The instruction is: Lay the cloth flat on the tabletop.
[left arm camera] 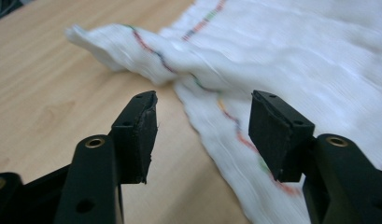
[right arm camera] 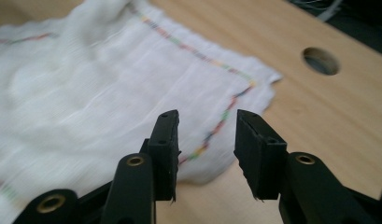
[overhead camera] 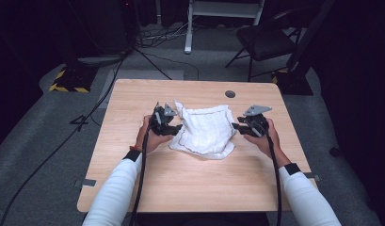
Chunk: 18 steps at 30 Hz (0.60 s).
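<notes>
White cloth [overhead camera: 205, 132] on wooden table [overhead camera: 190, 183], no writing, left gripper [overhead camera: 175, 127] and right gripper [overhead camera: 235, 126] open, empty.

No text, label, brand, number or sign could be read anywhere in these views.
</notes>
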Tool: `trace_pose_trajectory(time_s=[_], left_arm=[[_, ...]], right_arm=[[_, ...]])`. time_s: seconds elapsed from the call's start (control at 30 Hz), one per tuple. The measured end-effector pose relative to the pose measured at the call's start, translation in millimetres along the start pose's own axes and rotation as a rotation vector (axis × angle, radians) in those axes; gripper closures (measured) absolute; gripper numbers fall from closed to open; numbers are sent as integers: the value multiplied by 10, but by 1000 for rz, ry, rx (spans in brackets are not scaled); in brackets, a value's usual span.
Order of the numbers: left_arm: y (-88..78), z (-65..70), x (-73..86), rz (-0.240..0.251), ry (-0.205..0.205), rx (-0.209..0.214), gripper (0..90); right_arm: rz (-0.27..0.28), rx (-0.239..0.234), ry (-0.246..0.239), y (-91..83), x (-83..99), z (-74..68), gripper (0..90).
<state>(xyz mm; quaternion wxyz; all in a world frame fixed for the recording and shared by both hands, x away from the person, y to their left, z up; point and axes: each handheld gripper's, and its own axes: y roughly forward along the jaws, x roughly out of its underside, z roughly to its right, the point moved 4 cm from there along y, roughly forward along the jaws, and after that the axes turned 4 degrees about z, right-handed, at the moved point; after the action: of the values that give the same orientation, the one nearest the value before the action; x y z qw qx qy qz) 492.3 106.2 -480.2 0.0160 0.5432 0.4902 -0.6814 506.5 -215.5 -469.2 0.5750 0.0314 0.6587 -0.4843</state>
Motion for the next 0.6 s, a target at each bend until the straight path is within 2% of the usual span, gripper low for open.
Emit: trace_pose_trajectory(time_s=[0.13,0.23,0.37,0.43,0.53,0.6], left_arm=[[-157,179,133,13,-10,91,424],[-174,293,262,-25,7,130,437],[-106,349,389,-68,8,146,475],[-70,338,405,-77,-3,154,531],[-21,325,420,-78,-13,174,585],[6,330,439,-101,4,184,628]], right_arm=[[-20,-85,-18,-77,189,-198,610],[-40,-127,-30,-72,290,-302,612],[-82,-145,-41,33,354,-378,610],[-104,-147,-42,96,387,-379,612],[-117,-161,-16,147,433,-346,619],[-113,-177,2,147,443,-327,647]])
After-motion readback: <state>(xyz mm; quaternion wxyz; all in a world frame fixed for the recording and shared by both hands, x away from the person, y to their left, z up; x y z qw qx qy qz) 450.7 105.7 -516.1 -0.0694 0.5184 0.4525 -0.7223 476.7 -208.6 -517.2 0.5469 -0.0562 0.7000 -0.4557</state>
